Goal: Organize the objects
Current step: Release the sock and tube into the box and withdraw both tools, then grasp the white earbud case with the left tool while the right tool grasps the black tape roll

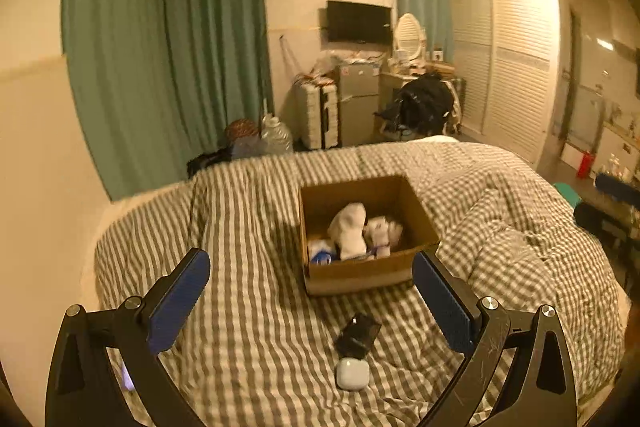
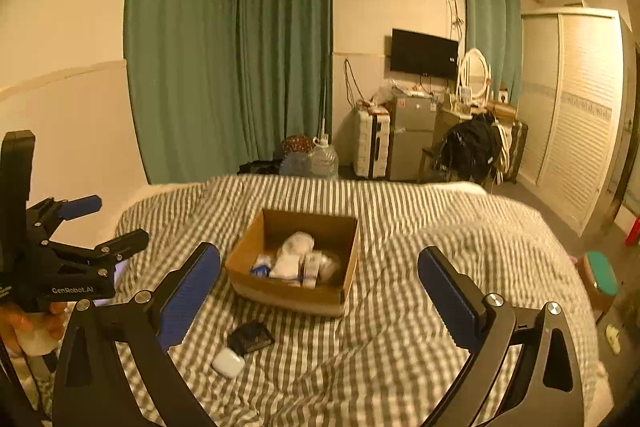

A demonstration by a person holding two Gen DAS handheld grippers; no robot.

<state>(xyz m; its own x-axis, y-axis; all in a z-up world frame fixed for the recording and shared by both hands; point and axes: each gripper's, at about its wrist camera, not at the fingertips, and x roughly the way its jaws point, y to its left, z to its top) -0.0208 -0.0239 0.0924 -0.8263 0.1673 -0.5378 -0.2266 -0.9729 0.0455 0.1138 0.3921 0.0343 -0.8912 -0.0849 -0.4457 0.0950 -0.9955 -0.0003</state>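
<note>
An open cardboard box [image 1: 416, 207] [image 2: 248, 247] sits on the striped bed and holds white rolled socks [image 1: 349, 227] [image 2: 294, 253] and small white-and-blue items. In front of it lie a small black pouch [image 1: 358, 335] [image 2: 251, 338] and a white earbud case [image 1: 352, 373] [image 2: 228, 362], side by side. My left gripper [image 1: 312, 269] is open and empty, held above the bed behind these two items; it also shows at the left edge of the right wrist view [image 2: 104, 223]. My right gripper [image 2: 320, 263] is open and empty, raised above the bed facing the box.
The grey-and-white striped quilt [image 1: 248, 235] [image 2: 440, 227] covers the bed. Beyond it are green curtains [image 1: 168, 47], a water jug [image 2: 322, 159], a suitcase [image 2: 370, 141], a small fridge [image 2: 412, 137], a chair with dark clothes [image 2: 470, 147] and a louvred wardrobe [image 2: 576, 107]. A green stool [image 2: 600, 273] stands at the right.
</note>
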